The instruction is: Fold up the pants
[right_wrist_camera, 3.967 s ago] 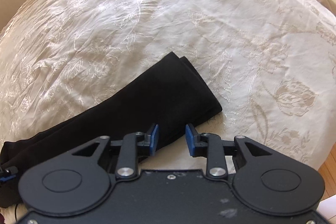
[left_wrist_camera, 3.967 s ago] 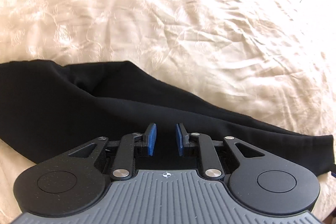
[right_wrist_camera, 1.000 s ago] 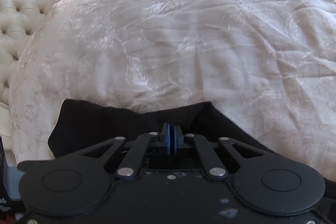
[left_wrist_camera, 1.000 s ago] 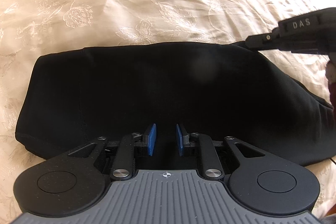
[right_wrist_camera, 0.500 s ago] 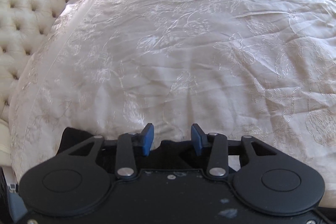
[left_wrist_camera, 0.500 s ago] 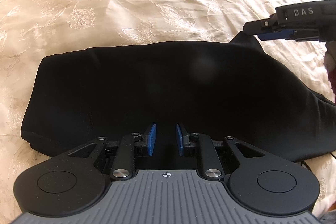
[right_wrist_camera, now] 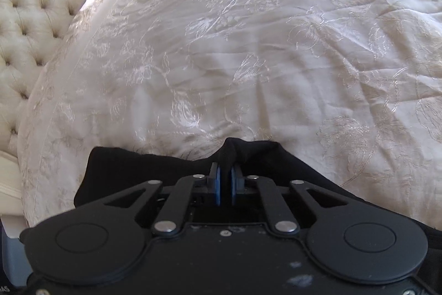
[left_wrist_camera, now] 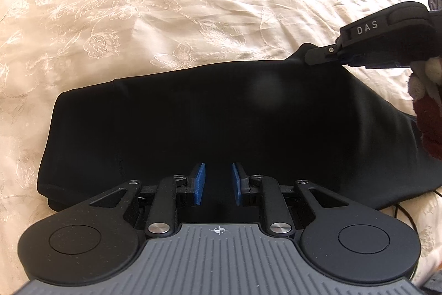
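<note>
While right tool [right_wrist_camera: 225, 185] closes, black pants [left_wrist_camera: 221, 123] pinched, cream bedspread [left_wrist_camera: 165, 4]

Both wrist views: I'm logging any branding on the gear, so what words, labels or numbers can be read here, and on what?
"DAS": white letters on the black body of the right gripper, seen in the left wrist view where it pinches the black pants.
"AS": cut-off white letters at the bottom left corner of the right wrist view; the rest is out of frame.
Nothing else is readable.
</note>
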`<state>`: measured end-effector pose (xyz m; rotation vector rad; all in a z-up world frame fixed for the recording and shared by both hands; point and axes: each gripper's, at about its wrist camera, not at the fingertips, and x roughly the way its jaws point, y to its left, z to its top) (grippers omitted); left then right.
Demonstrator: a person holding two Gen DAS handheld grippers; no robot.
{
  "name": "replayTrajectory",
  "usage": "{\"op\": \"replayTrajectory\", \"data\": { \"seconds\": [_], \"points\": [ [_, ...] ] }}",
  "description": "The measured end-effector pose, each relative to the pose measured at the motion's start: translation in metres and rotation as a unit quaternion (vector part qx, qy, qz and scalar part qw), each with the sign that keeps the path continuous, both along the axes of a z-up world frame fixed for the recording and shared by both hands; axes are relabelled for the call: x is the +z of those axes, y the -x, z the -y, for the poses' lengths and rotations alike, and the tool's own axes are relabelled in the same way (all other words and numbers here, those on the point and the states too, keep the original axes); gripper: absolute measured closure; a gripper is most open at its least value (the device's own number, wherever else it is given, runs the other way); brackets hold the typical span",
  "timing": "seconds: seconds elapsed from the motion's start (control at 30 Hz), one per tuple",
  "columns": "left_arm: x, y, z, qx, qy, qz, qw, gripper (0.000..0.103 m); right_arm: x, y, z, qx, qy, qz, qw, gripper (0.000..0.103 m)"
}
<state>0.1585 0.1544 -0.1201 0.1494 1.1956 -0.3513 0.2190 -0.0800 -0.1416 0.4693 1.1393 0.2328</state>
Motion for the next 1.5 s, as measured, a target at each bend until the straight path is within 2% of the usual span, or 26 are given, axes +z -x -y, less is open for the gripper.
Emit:
{"op": "replayTrajectory", "data": {
  "seconds": [0.13, 0.3, 0.47, 0.57, 0.6, 0.77, 0.9, 0.97, 1.07, 1.17, 1.23, 1.27, 1.37, 1.5],
  "points": [
    [-0.011, -0.002, -0.002, 0.003, -0.015, -0.014, 0.9998, 0.082, -0.011, -0.013, 0.004, -0.03, 0.002, -0.011, 0.999, 0.096],
    [-0.023, 0.001, -0.012, 0.007, -0.017, -0.032, 0.9993, 0.082, -0.029, -0.029, -0.005, -0.012, 0.035, -0.018, 0.999, 0.096],
    [-0.024, 0.002, -0.017, 0.005, -0.02, -0.034, 0.9992, 0.082, -0.038, -0.034, -0.005, -0.007, 0.037, -0.024, 0.999, 0.095],
    [-0.024, 0.001, -0.02, 0.008, -0.029, -0.033, 0.999, 0.082, -0.032, -0.032, -0.001, -0.015, 0.032, -0.02, 0.999, 0.084],
    [-0.024, 0.001, -0.022, 0.009, -0.035, -0.031, 0.9989, 0.082, -0.027, -0.029, 0.0, -0.017, 0.038, -0.011, 0.999, 0.076],
    [-0.016, 0.001, -0.023, 0.018, -0.058, -0.014, 0.9981, 0.082, 0.014, 0.008, -0.005, 0.008, 0.089, 0.051, 0.995, 0.074],
    [-0.006, 0.001, -0.009, 0.007, -0.054, 0.001, 0.9985, 0.082, 0.03, 0.053, -0.014, 0.034, 0.097, 0.066, 0.992, 0.074],
    [-0.004, 0.003, 0.003, -0.007, -0.045, 0.003, 0.9989, 0.082, 0.029, 0.074, -0.017, 0.036, 0.094, 0.062, 0.993, 0.074],
    [-0.008, 0.009, 0.024, -0.04, -0.039, -0.005, 0.9984, 0.082, 0.019, 0.099, -0.021, 0.042, 0.077, 0.03, 0.996, 0.074],
    [-0.026, 0.016, 0.042, -0.058, -0.05, -0.03, 0.9966, 0.082, -0.002, 0.119, -0.024, 0.047, 0.084, -0.006, 0.995, 0.074],
    [-0.028, 0.019, 0.047, -0.063, -0.061, -0.025, 0.9958, 0.082, -0.018, 0.128, -0.02, 0.041, 0.09, -0.039, 0.994, 0.076],
    [-0.025, 0.019, 0.049, -0.063, -0.054, -0.025, 0.9963, 0.082, -0.02, 0.131, -0.018, 0.036, 0.088, -0.044, 0.994, 0.077],
    [-0.012, 0.01, 0.06, -0.061, -0.021, -0.019, 0.9977, 0.082, -0.012, 0.137, -0.008, 0.015, 0.08, -0.039, 0.996, 0.075],
    [-0.001, -0.008, 0.092, -0.087, 0.001, 0.006, 0.9962, 0.082, 0.005, 0.147, 0.01, -0.023, 0.086, -0.019, 0.996, 0.075]
  ]
}}
